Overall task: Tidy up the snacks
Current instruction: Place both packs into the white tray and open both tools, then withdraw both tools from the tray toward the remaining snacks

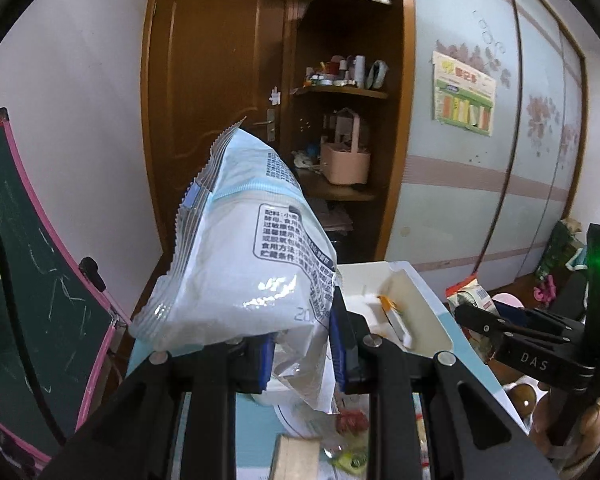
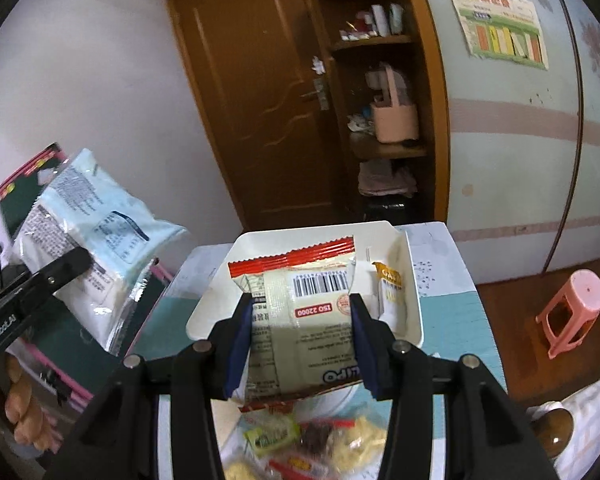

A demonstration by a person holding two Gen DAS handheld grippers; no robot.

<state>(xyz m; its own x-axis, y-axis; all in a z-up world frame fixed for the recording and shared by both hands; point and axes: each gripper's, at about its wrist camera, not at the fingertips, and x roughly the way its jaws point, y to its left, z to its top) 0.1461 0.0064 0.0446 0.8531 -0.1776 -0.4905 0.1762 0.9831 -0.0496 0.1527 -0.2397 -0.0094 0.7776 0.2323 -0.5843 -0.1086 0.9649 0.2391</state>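
Note:
My left gripper is shut on the lower corner of a white and pale blue snack bag, held up above the table; the bag also shows in the right wrist view. My right gripper is shut on a cream snack packet with a red top edge and a barcode, held just in front of a white tray. The tray holds a small yellow and white packet. Several loose small snacks lie on a white plate below my right gripper.
The table has a teal top. A green chalkboard with a pink frame stands at the left. A brown door and open shelves are behind. A pink stool is on the floor at right.

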